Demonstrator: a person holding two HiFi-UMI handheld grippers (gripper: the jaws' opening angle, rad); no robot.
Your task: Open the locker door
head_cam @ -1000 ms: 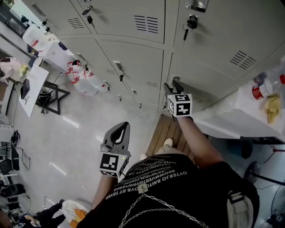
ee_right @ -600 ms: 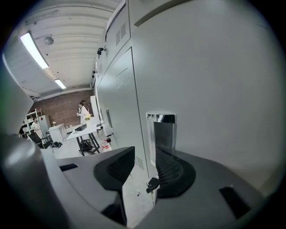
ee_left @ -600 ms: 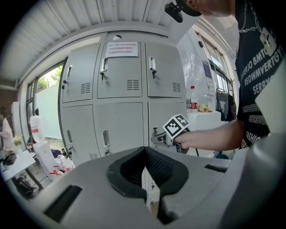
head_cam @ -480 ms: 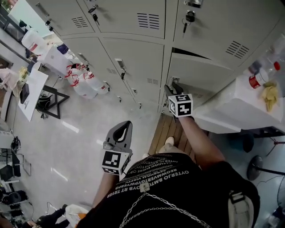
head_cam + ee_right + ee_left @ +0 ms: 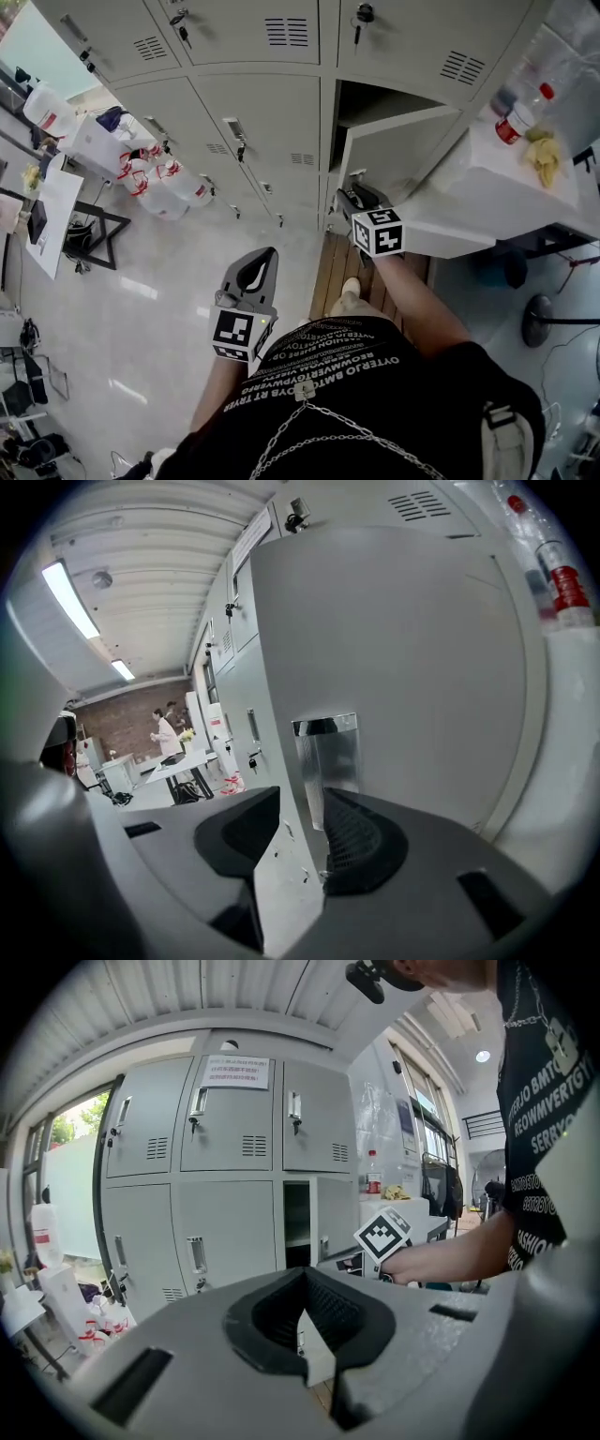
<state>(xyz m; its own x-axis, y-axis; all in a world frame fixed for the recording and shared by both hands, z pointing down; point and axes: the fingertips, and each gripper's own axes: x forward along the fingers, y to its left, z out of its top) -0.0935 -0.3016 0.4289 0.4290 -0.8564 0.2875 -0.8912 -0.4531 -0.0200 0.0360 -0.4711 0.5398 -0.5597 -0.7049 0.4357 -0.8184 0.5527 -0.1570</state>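
The grey locker door [image 5: 394, 155] at lower right of the locker bank stands swung out, and its dark compartment [image 5: 375, 101] shows behind it. My right gripper [image 5: 352, 199] holds the door's free edge just below the shiny handle plate [image 5: 326, 761]. The door panel [image 5: 403, 649] runs between the jaws of the right gripper [image 5: 300, 801], and both pads lie against it while the jaws are opening slightly. My left gripper [image 5: 265, 255] hangs low over the floor, away from the lockers. In its own view the left gripper [image 5: 305, 1279] is shut and empty.
A white table [image 5: 487, 202] stands right beside the open door, bearing a bottle [image 5: 514, 127] and a yellow cloth [image 5: 544, 155]. White jugs [image 5: 159, 178] sit on the floor at the left. Keys [image 5: 361, 14] hang in upper locker doors. People [image 5: 167, 731] stand far down the room.
The locker door has swung from closed to well open, with the right gripper drawing its edge back toward me. The left gripper has stayed about where it was.
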